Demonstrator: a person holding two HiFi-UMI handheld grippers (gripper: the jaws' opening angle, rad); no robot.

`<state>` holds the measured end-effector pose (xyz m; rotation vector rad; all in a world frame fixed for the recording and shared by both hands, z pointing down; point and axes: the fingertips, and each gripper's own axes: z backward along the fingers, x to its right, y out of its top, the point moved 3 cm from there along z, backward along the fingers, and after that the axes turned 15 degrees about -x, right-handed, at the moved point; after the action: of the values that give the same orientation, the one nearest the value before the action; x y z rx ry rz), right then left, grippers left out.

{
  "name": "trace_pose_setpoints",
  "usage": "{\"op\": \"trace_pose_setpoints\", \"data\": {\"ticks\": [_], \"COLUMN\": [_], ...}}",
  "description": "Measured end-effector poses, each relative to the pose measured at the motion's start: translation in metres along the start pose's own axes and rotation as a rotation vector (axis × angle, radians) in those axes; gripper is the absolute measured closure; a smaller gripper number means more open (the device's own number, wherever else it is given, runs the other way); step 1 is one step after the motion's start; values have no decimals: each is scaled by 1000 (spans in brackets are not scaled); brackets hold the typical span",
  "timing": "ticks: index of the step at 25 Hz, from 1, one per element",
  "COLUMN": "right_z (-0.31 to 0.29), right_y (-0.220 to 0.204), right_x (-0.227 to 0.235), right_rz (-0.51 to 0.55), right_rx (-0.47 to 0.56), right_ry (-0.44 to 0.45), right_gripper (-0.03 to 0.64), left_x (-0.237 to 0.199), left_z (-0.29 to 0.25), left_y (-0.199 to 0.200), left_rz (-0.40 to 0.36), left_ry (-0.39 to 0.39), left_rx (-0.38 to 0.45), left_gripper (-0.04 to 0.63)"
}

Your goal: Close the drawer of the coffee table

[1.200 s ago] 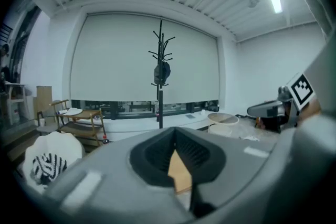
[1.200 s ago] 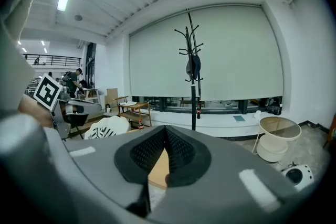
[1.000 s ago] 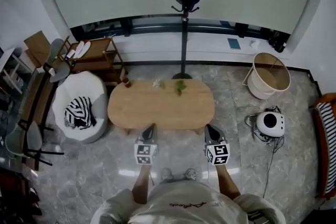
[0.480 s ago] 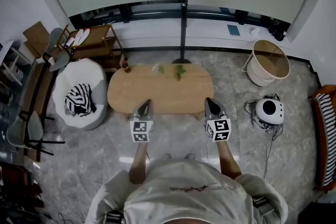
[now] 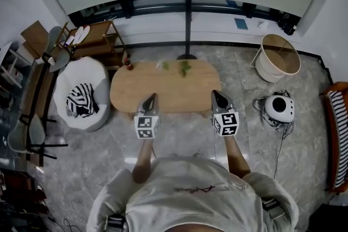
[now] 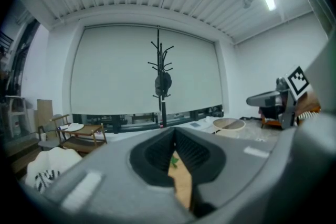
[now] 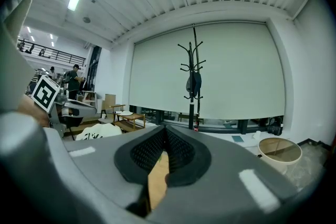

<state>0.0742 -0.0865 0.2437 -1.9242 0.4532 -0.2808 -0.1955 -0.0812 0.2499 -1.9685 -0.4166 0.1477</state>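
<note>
The oval wooden coffee table (image 5: pixel 166 87) stands in the middle of the head view; no drawer shows from above. My left gripper (image 5: pixel 150 96) hovers over the table's near edge, shut, with nothing in it. My right gripper (image 5: pixel 216 93) hovers over the same edge further right, also shut and empty. In the left gripper view the jaws (image 6: pixel 175 131) meet, and a strip of tabletop (image 6: pixel 181 186) shows below them. The right gripper view shows its jaws (image 7: pixel 165 128) together, with tabletop (image 7: pixel 157 178) beneath.
A coat stand (image 5: pixel 187 8) rises behind the table. A white seat with a striped cushion (image 5: pixel 81 98) sits at the left, and a wooden shelf (image 5: pixel 92 41) behind it. At the right are a round basket (image 5: pixel 278 57) and a white appliance (image 5: pixel 279 108). Small plants (image 5: pixel 185 67) stand on the table's far edge.
Both grippers have risen and now lie over the table's near edge instead of in front of it. The person's body has come up, and both grippers stay shut.
</note>
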Motion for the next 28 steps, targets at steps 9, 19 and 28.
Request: {"op": "trace_pose_setpoints", "data": {"ticks": [9,19,28], "right_z": [-8,-12,-10], "right_y": [-1,-3,1], "right_x": [1,-6,-5], "right_rz": [1,7,5], "right_rx": [-4,-11,-10], "right_ry": [-7,-5,-9], "right_gripper": [611,611,611], "left_x": [-1,-5,-3], "left_z": [-9,-9,-9], "left_y": [0,-6,0], "left_rz": [-4,6,11], "left_ry": [-3,-4,-9], "left_rx": [-2,-3,1], "left_gripper": [592,592,592]}}
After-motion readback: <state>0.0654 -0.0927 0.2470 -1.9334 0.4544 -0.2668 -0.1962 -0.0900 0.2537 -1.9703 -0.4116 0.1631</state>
